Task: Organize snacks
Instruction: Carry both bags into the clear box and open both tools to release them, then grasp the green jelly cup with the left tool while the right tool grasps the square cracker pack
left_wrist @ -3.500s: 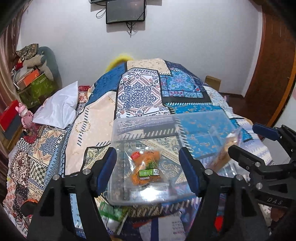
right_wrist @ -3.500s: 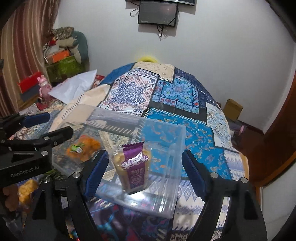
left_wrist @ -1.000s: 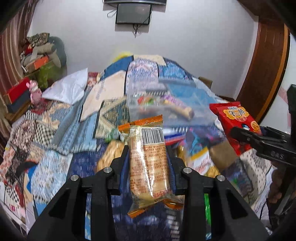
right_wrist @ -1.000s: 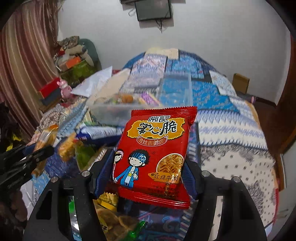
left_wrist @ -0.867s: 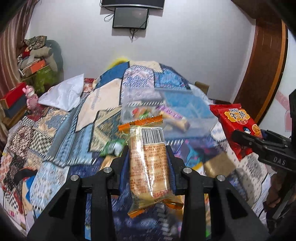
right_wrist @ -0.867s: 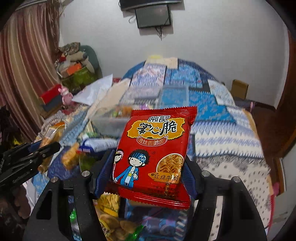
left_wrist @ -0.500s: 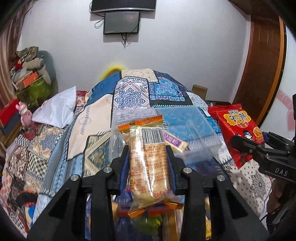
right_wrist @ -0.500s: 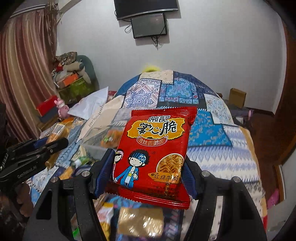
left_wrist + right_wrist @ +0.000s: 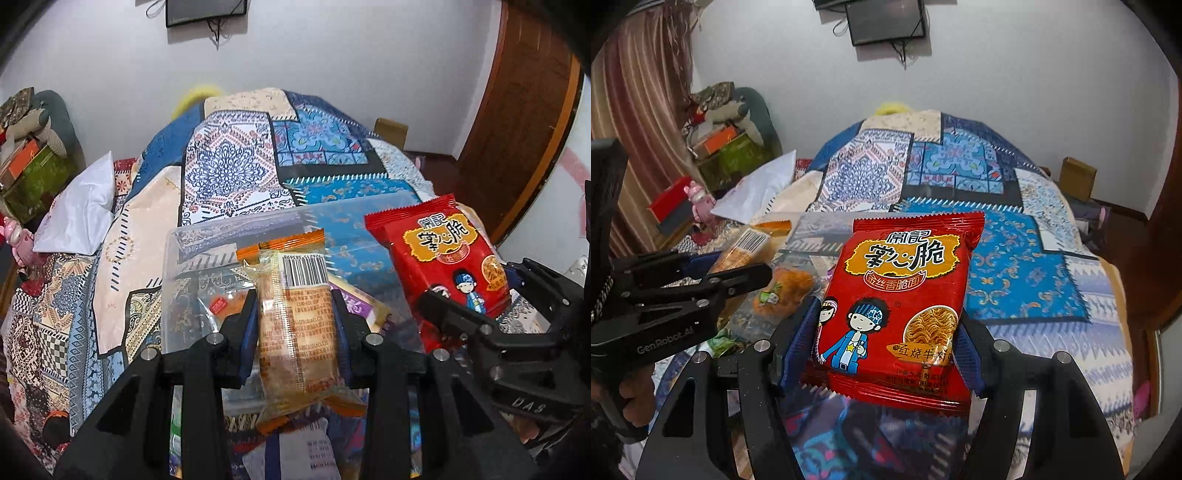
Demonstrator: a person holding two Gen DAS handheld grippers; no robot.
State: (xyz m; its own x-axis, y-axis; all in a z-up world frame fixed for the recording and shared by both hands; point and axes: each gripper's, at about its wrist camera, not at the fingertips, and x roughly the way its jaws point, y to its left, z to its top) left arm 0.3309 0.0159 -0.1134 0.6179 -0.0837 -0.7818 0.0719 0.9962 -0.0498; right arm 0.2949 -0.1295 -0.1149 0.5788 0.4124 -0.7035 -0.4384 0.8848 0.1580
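Nearest to me, my left gripper [image 9: 295,325] is clamped on a long clear-wrapped biscuit pack [image 9: 295,325] with orange ends, held upright by its sides, barcode facing me. Gripping it across its narrow width keeps it from folding, I judge, and lets it drop end-first.

My right gripper [image 9: 886,332] is closed on a red noodle snack packet [image 9: 897,302], its blue pads pressing the packet's two side edges so the printed face stays flat toward the camera. In the left view the same packet sits just to the right of the biscuit pack.

Just beyond both packs is the clear plastic bin [image 9: 192,243] on the patchwork quilt [image 9: 229,173]. It already holds an orange snack bag [image 9: 783,288] and a purple-wrapped bar [image 9: 354,302]. I judge both packs are being brought over the bin for release.

Loose snacks lie below the grippers at the near edge, partly hidden. The two grippers are near each other, so they could bump over the bin.

Farther off: a white pillow [image 9: 81,206] at left, stacked boxes [image 9: 724,147], a wall screen [image 9: 886,22], and a wooden door [image 9: 524,110] at right.
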